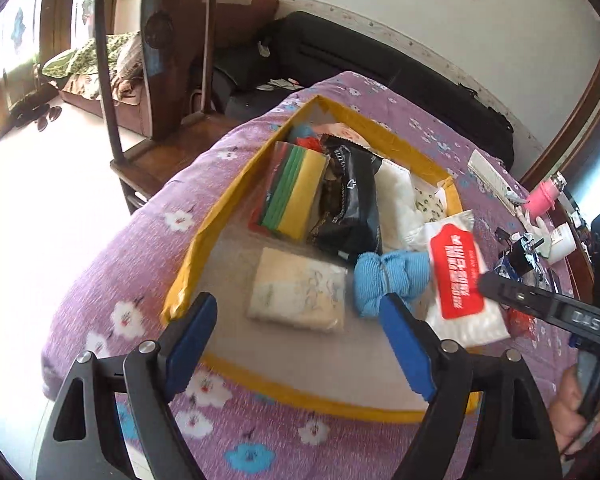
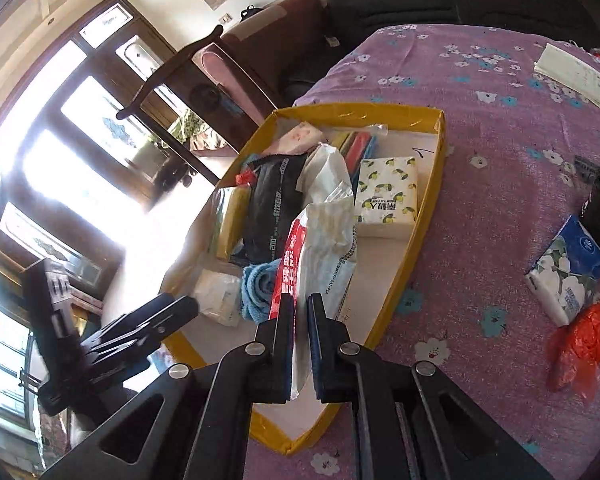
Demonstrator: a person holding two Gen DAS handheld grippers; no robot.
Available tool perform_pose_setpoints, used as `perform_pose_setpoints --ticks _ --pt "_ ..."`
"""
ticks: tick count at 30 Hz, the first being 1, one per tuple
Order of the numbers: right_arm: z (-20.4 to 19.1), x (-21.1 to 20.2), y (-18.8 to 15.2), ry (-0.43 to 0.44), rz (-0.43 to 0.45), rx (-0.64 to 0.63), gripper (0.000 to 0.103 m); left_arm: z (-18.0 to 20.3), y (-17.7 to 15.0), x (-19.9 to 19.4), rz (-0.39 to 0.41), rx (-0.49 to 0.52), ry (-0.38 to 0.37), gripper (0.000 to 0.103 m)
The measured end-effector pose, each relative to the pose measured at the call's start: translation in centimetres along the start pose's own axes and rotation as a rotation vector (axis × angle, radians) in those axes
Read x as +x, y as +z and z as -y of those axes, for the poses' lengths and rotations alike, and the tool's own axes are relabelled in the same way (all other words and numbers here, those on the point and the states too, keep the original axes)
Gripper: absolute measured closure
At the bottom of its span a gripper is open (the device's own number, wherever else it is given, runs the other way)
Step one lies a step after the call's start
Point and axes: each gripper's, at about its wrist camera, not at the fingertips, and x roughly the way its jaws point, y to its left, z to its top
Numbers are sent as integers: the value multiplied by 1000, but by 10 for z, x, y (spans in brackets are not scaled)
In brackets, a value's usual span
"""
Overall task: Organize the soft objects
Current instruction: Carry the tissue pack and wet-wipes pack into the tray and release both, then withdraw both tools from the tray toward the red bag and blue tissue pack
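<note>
- The yellow-edged box (image 2: 432,204) sits on the purple floral bedspread (image 2: 500,160), already packed with soft packs, and is the goal for the rest.
- The white tissue pack with the red label (image 2: 320,248) hangs over the box's near half, above the blue rolled cloth (image 1: 384,276); it looks light, squashy and slick in its plastic film, so a pinch at the end seam seems the safest hold.
- The blue floral tissue pack (image 2: 568,272) lies outside the box, beside a red plastic bag (image 2: 580,344).
- The right gripper (image 2: 300,316) has its fingers narrowed onto the red-labelled pack's end.
- The left gripper (image 1: 296,316) hovers over the box with fingers spread wide, holding nothing.
</note>
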Motion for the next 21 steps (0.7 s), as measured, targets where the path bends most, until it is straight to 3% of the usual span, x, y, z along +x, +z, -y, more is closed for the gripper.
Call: perform_pose_setpoints --ticks 6,9,14,16,17,21 --pt "-1 -8 -5 -74 27 -44 86 6 -13 -25 83 21 31 15" --pt "1 -31 -10 -98 72 -46 71 14 -16 -31 97 26 18 15" --pt "19 -82 -19 -199 188 -34 32 40 -23 -49 149 80 -6 15" --pt "29 -102 -23 -264 238 -24 18 52 -26 -64 200 94 -23 12" --pt "35 -113 -26 -295 264 -20 12 55 -26 -71 225 89 -35 4" --pt "61 -155 -44 -320 368 33 8 71 -29 -95 281 55 -134 0"
